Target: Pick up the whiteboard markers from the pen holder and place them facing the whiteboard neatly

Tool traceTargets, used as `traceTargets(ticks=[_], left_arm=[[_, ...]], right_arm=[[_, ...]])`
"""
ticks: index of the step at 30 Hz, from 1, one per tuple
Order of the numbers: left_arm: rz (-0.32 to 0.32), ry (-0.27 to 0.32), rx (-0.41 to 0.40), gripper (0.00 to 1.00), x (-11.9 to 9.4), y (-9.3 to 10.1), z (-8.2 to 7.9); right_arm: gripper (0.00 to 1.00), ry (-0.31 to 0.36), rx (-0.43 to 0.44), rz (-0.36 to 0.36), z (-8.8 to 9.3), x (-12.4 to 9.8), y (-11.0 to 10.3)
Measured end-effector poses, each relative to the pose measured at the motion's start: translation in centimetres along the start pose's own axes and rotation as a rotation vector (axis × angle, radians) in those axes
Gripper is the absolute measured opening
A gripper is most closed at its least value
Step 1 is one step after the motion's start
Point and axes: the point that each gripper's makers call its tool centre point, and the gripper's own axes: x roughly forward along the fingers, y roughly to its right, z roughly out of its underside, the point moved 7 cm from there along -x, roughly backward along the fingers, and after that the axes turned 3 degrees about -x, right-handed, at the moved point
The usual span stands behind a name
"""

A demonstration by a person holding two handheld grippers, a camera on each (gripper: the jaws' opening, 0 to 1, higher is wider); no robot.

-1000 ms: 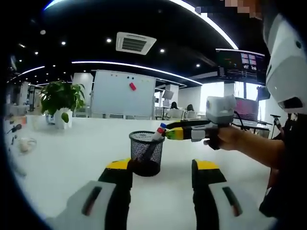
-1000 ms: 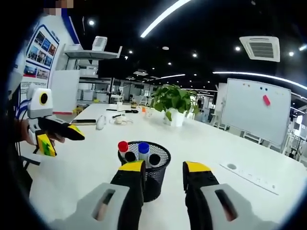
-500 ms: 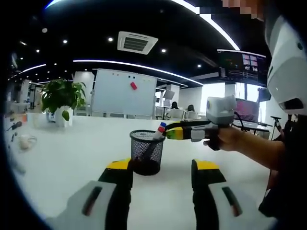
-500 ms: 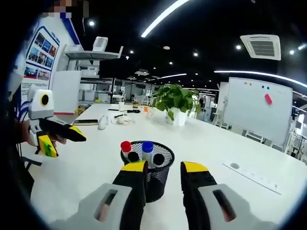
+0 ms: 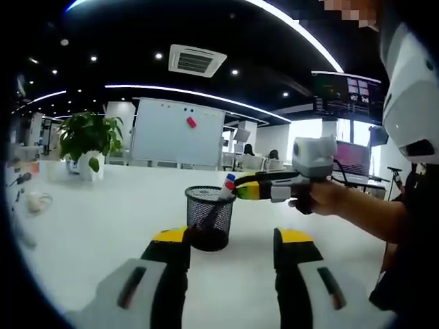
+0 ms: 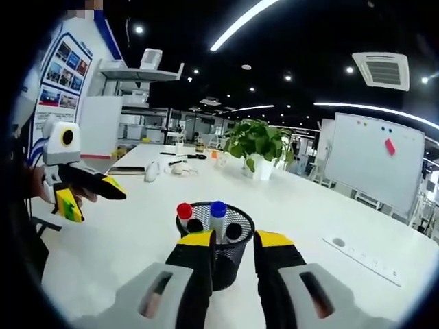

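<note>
The right tongs (image 6: 230, 250) reach, released, for the blue marker (image 6: 218, 218) at twelve o'clock; next, pinch it. The left tongs (image 5: 230, 250) wait released.

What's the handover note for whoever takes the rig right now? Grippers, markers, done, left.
Right gripper: open, empty, jaws at the near rim of the pen holder, lined up on the blue-capped marker.
Left gripper: open, empty, short of the holder on the white table.
Markers: the blue-capped one, a red-capped marker and dark-capped ones are all upright in the black mesh holder.
Whiteboard stands beyond the table's far edge.
Done: approach only; no marker lifted.
Left: grip each marker, pull it out, lay them neatly on the table facing the whiteboard.
</note>
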Motion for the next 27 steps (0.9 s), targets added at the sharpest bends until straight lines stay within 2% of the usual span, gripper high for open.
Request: traceTargets(ticks=[27], left_arm=[[0.017, -0.008, -0.021, 0.49, 0.25, 0.19, 0.35]], right_arm=[[0.14, -0.017, 0.035, -0.039, -0.05, 0.26, -0.35]])
